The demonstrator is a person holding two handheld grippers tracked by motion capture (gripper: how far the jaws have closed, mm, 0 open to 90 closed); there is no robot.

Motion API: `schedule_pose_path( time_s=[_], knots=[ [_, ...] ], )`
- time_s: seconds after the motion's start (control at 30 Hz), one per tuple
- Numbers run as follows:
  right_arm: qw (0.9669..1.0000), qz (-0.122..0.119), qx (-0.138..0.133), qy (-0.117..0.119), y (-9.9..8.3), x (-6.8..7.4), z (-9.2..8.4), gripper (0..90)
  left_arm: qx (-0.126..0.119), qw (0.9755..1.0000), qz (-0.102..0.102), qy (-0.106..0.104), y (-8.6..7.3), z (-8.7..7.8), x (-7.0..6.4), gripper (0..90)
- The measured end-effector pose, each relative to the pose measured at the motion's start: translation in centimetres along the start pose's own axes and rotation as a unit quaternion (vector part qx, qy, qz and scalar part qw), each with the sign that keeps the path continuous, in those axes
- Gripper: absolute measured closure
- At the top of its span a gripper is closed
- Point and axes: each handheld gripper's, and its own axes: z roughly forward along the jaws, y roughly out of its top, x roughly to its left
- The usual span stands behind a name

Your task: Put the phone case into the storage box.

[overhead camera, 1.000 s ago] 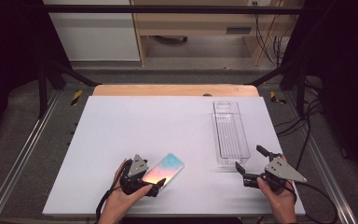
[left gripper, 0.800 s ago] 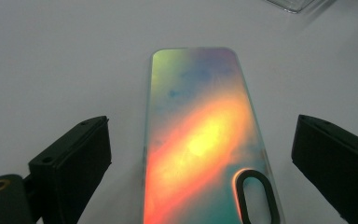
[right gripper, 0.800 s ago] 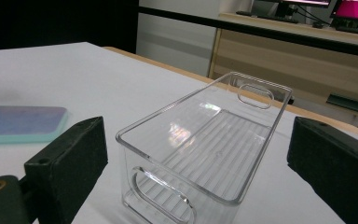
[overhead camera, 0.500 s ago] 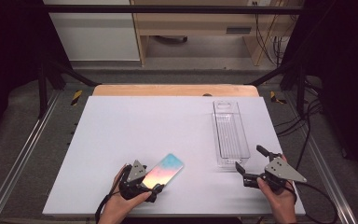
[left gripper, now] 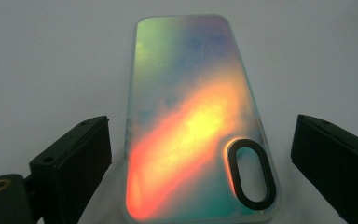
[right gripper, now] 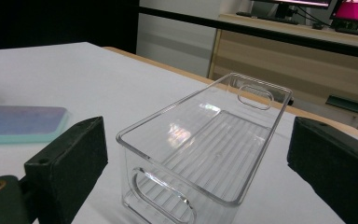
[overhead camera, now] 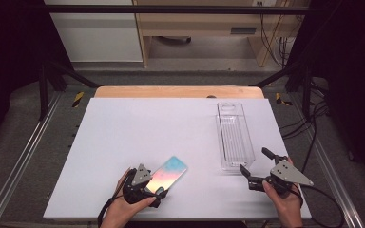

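Note:
An iridescent phone case (overhead camera: 169, 171) lies flat on the white table (overhead camera: 138, 128), near the front edge. Its near end, the one with the camera cut-out, sits between the jaws of my left gripper (overhead camera: 150, 184). In the left gripper view the case (left gripper: 191, 116) fills the middle, and my left gripper (left gripper: 200, 125) is open, with a gap on each side of the case. A clear plastic bin (overhead camera: 235, 135) stands empty at the right. My right gripper (overhead camera: 255, 161) is open just in front of the bin's near end (right gripper: 200, 158), not touching it.
The phone case (right gripper: 23, 122) shows flat at the left of the right gripper view. A wooden strip (overhead camera: 178, 91) runs along the table's far edge. Metal rails (overhead camera: 24, 156) flank the table, and cables (overhead camera: 313, 123) lie on the floor at the right.
My left gripper has shifted only slightly around the case's near end. The case, the bin and my right gripper stay where they were.

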Motion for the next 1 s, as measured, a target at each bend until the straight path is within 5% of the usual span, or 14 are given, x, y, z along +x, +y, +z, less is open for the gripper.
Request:
schedule_pose_path(
  time_s=[0.4, 0.6, 0.7, 1.0],
  knots=[
    [1.0000, 0.001, 0.002, 0.001, -0.02, 0.06, 0.04, 5.1, 0.042, 0.9991, 0.011, 0.006, 0.22, 0.77, -0.31, 4.7],
    [1.0000, 0.000, 0.001, 0.000, -0.05, 0.05, 0.08, 5.1, 0.041, 0.9991, 0.013, 0.007, 0.17, 0.69, -0.24, 6.2],
    [1.0000, 0.000, 0.002, 0.000, -0.05, 0.04, 0.07, 5.1, 0.038, 0.9992, 0.007, 0.011, 0.14, 0.37, 0.08, 15.4],
    [1.0000, 0.003, 0.001, 0.002, 0.00, 0.12, 0.07, 5.1, 0.046, 0.9984, 0.016, 0.027, 0.66, 0.39, 0.06, 16.5]
  ],
)
